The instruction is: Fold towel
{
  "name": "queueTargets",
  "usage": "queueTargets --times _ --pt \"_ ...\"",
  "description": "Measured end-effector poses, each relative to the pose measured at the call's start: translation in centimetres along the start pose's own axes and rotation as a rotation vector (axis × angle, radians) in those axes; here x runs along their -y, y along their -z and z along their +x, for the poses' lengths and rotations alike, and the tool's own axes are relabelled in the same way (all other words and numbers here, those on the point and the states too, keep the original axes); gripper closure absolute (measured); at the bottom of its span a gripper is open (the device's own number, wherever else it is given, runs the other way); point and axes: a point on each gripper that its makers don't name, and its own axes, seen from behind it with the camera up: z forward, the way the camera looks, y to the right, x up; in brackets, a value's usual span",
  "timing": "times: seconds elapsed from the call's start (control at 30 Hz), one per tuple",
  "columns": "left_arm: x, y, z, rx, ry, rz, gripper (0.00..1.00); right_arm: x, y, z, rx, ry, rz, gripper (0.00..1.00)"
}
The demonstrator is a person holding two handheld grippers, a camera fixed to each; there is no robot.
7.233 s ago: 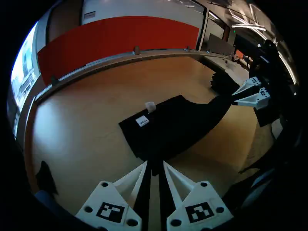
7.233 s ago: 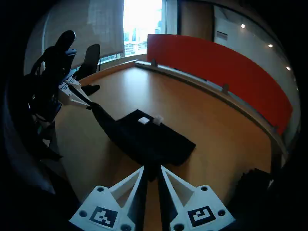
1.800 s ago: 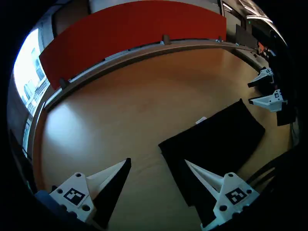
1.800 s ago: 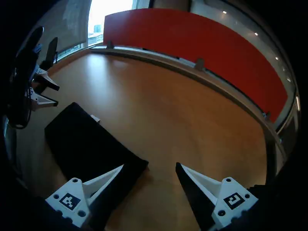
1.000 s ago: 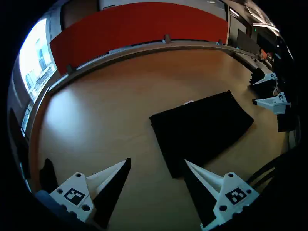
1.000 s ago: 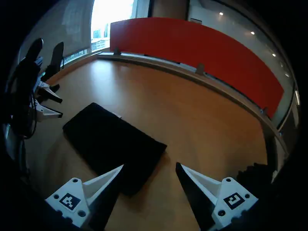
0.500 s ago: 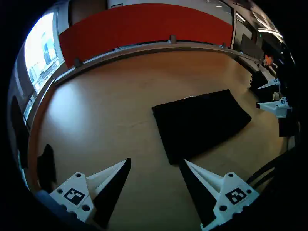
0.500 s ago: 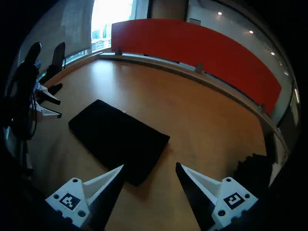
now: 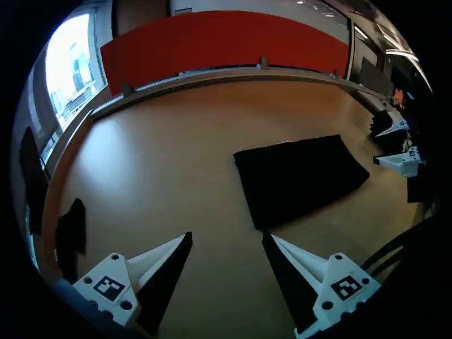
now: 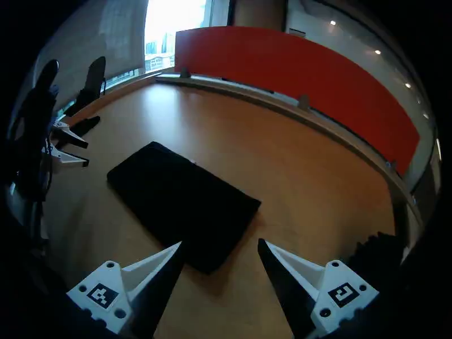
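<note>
Left gripper view: towel (image 9: 299, 178) edges ringed by table (image 9: 164, 164).

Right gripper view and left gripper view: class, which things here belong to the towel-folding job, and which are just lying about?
Part of the job:
- towel, lying flat on the table
- left tongs, open
- right tongs, open

Just lying about:
- red screen
- chair
- dark shape at the table edge, too dim to name

folded black towel (image 10: 183, 206), wooden table (image 10: 294, 175)

left tongs (image 9: 226, 248) agape, right tongs (image 10: 220, 254) agape
</note>
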Motion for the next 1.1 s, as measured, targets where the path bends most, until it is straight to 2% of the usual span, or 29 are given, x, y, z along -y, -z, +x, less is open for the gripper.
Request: queueTargets --times 0.47,0.83,1.1 --pt "1.9 1.9 -2.0 -0.026 0.041 0.054 0.08 0.8 -1.1 -0.6 0.018 0.041 0.039 0.05" --pt "2.2 3.3 -3.1 -0.065 0.073 0.060 0.08 1.6 -1.5 -1.6 0.042 0.073 0.073 0.06" --pt "2.3 3.7 -4.4 -0.085 0.108 0.064 0.08 1.9 -1.8 -2.4 0.065 0.093 0.095 0.12"
